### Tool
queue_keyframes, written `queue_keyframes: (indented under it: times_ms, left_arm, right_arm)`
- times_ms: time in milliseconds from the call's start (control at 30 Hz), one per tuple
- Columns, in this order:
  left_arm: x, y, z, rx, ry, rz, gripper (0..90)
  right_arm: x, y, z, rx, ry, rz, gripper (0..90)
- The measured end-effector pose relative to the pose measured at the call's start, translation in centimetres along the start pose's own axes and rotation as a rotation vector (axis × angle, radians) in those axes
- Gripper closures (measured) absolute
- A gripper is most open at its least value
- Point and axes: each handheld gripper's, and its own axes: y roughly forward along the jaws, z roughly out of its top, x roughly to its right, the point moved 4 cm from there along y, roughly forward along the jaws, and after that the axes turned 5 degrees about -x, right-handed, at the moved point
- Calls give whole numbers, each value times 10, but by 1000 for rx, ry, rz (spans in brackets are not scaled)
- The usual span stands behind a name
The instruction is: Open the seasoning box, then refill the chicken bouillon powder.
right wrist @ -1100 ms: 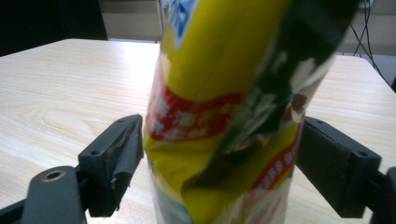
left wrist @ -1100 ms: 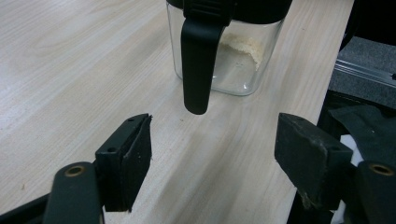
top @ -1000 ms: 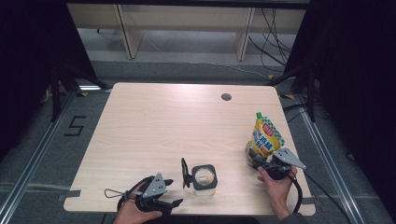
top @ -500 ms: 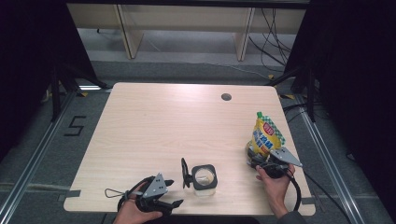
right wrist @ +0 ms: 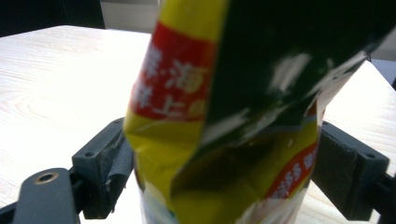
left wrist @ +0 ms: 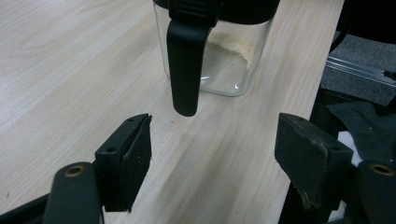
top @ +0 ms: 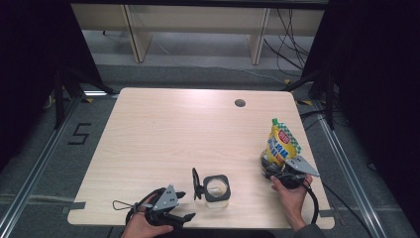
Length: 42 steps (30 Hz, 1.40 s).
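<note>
Lab: taped floor (top: 79,134), loose cables (top: 292,44)

Right tool (top: 278,167) has edged slightly closer around the pouch (top: 280,143)

overhead forward-down; two close finger-level views

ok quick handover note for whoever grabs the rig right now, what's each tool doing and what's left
Right tool: jaws closed around the yellow pouch, which stands upright near the table's right edge.
Left tool: open, holding nothing, low over the table and aimed at the black handle of the clear jar.
Jar: at the front middle, lid open, a little pale powder inside.
Done: pouch gripped.
Left, probably: steady the jar, carry the pouch over and pour.
</note>
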Motion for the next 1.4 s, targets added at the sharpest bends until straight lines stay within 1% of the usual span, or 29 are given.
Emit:
queue_keyframes:
  times_ms: [33,100,133,200,267,300,333,400,467,500,667,700,733,767,833,867,900,933,967,1000,1067,1100,1167,1200,1233,1267,1333,1367,1400]
  left_arm:
    - [-1,-1,0,1,2,7,270]
    - [-2,-1,-1,-9,4,17,270]
    - [-2,-1,-1,-11,2,7,270]
    - [-3,-1,-1,-9,5,18,270]
    - [-3,-1,0,-5,13,12,270]
    - [0,0,0,-1,1,6,270]
    - [-2,0,0,-15,24,18,271]
    - [-1,0,0,-2,10,9,270]
    - [0,0,0,-2,5,4,271]
    - [0,-1,0,-9,5,-3,270]
    - [-3,-3,-2,-28,24,8,272]
    - [0,-2,0,1,-4,-4,272]
    - [0,-2,0,1,-4,-4,273]
    - [-1,-2,0,2,2,4,274]
    - [-2,-2,-1,-14,30,10,275]
    - [-2,-2,-1,-14,30,10,276]
    - [-1,-1,-1,-14,23,6,276]
    - [-1,-1,-1,-14,25,7,276]
    - [-1,-1,-1,-3,15,7,277]
    - [0,-1,-1,1,11,3,277]
    - [0,-1,-1,0,11,4,277]
    - [-1,-1,-1,-7,17,7,277]
    - [-2,-2,-1,-17,23,13,277]
    - [-2,-2,-1,-17,23,13,277]
    - [0,-1,-1,0,4,10,277]
    - [0,-1,-1,0,4,10,277]
    - [-1,-2,-1,-7,11,14,277]
    - [-1,-1,-1,-1,8,12,277]
    - [-1,-2,-1,-3,3,8,277]
  right_arm:
    - [-2,1,0,3,30,-1,162]
    - [-2,3,1,3,21,-3,171]
    - [-2,3,2,5,5,-12,179]
    - [-3,2,1,-17,-2,-10,191]
    - [-4,3,1,-11,-2,-4,195]
    - [-3,3,1,-14,0,-3,201]
    - [-3,3,1,-4,6,-10,206]
    - [-3,2,2,-16,41,-3,223]
    - [-1,4,3,-7,32,3,233]
    - [1,2,4,-30,31,9,247]
    - [4,-2,6,-49,27,10,262]
    - [3,-7,7,-65,43,42,277]
    - [3,-7,7,-65,43,42,277]
    - [5,-10,10,-65,7,54,281]
    - [5,-15,11,-79,-14,51,282]
    - [5,-15,11,-79,-14,51,282]
    - [8,-17,13,-55,-61,75,283]
    - [8,-17,13,-55,-61,75,283]
    - [6,-26,14,-67,-48,84,283]
    - [6,-29,16,-60,-70,85,283]
    - [4,-33,16,-55,-55,87,283]
    - [4,-41,19,-43,-102,93,284]
    - [0,-49,20,-37,-107,107,284]
    - [0,-51,22,-27,-128,119,284]
    - [-3,-56,22,-36,-119,121,284]
    - [-4,-58,23,-24,-143,119,285]
    - [-5,-61,24,-28,-141,126,285]
    - [-7,-64,25,-26,-163,138,285]
    - [-12,-73,27,-26,-218,131,284]
